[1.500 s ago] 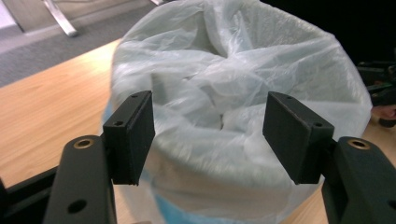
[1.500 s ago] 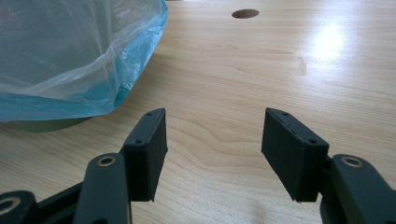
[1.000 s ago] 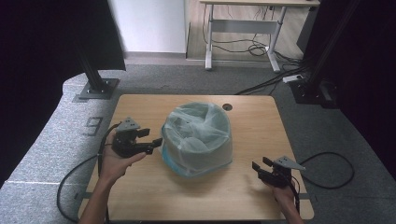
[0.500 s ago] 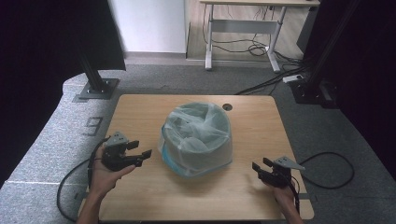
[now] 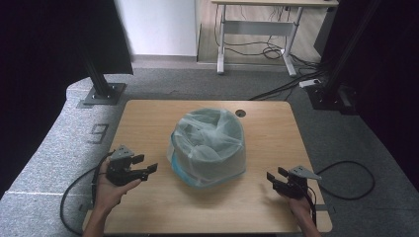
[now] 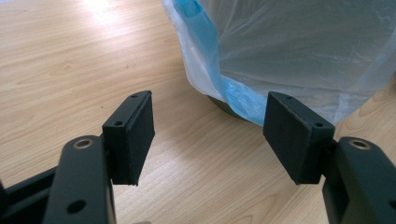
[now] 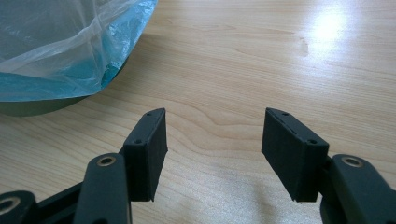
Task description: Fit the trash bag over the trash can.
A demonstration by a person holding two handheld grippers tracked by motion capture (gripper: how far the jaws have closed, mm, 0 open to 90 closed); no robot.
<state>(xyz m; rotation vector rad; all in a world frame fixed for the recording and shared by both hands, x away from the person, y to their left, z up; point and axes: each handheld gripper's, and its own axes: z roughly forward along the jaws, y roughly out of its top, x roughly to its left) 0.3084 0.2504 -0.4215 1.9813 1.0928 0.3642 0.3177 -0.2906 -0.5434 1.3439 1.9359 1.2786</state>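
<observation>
Nearest the person's edge of the wooden table, both hands rest low on the tabletop, one on each side of the bin that stands mid-table. The left gripper lies just to the left of the bin, its tips close to the bag's lower edge but apart from it. Seen in the left gripper view, the left gripper has its jaws spread wide with only bare wood between them, and nothing is gripped. Just beyond its pads hangs the plastic liner, a pale, see-through bag with a blue band running down its fold, and the bin's dark base peeks out beneath.

The right gripper sits to the right of the bin and well apart from it, near the table's front right corner. In its own view the right gripper likewise stands wide open and empty over the wood, with the liner off to one side.

Farther off, past the bin, a small round hole shows in the tabletop. Beyond the table stand a black stand base on grey carpet and a white-legged desk with cables on the floor.
</observation>
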